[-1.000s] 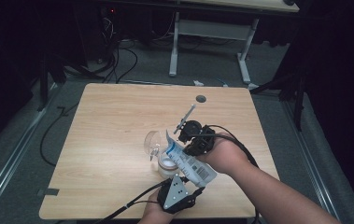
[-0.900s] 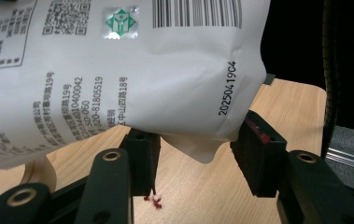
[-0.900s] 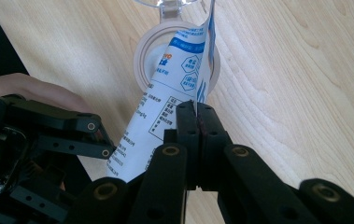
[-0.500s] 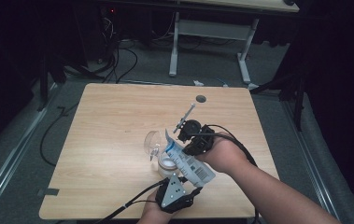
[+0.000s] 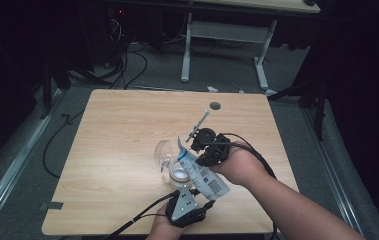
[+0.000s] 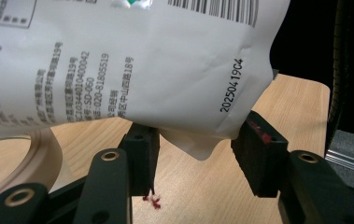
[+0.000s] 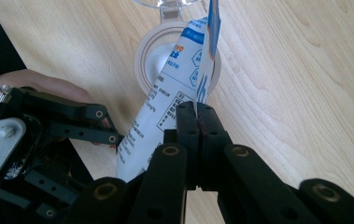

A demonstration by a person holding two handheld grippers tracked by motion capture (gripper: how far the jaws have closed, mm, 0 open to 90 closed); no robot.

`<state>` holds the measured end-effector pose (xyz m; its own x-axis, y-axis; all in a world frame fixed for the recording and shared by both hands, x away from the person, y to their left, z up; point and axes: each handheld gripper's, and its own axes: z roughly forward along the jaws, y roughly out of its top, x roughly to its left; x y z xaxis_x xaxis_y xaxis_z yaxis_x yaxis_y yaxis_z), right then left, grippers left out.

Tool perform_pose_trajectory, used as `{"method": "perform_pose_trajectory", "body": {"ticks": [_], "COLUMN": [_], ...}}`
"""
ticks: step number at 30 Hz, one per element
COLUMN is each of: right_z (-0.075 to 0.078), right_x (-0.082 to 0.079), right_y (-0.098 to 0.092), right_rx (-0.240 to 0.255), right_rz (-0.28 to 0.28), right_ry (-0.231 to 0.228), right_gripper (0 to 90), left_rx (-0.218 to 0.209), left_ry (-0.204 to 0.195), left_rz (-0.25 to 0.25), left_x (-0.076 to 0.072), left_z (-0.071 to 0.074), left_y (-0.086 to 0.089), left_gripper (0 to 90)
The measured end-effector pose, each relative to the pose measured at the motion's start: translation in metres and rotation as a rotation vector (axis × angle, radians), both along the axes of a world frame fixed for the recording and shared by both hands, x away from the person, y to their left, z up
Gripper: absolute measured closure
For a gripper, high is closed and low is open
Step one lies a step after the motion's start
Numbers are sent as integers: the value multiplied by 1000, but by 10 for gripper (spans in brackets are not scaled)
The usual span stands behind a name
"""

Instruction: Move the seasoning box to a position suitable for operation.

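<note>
A person works at a light wooden surface with a hand-held gripper in each hand. The right hand-held gripper has its jaws pressed together on the side edge of a white and blue pouch, and it holds the pouch tilted in the air, with the top end lower and pointing to a small round container on the surface. In the right gripper view the opened top of the pouch is just above the white inside of this container. A clear lid stands up at the far side of the container; it seems joined to it, but I cannot tell this for sure.

The left hand-held gripper is at the near edge of the surface, below the bottom end of the pouch. Its jaws stand apart, one on each side of the lower corner of the pouch, and there is a gap between the pads and the pouch. Black text, a barcode and a printed date code are visible on the pouch. A thin rod sticks out from the right hand-held gripper toward the far side of the surface.
</note>
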<state>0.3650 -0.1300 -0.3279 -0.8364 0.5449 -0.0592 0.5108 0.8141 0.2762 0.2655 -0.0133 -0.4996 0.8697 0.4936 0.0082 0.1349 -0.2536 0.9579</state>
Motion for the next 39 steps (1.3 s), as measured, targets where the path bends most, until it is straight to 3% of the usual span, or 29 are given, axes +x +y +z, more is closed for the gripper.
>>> {"method": "perform_pose_trajectory", "body": {"ticks": [22, 39], "right_z": [1, 2], "right_x": [0, -1], "right_y": [-1, -3], "right_rx": [1, 2], "right_rz": [-3, -3], "right_ry": [-11, -15], "right_gripper": [897, 898], "left_rx": [-11, -9], "left_ry": [53, 54], "left_rz": [18, 23], "left_x": [5, 5], "left_z": [-8, -9], "left_y": [6, 6], "left_gripper": [533, 563]}}
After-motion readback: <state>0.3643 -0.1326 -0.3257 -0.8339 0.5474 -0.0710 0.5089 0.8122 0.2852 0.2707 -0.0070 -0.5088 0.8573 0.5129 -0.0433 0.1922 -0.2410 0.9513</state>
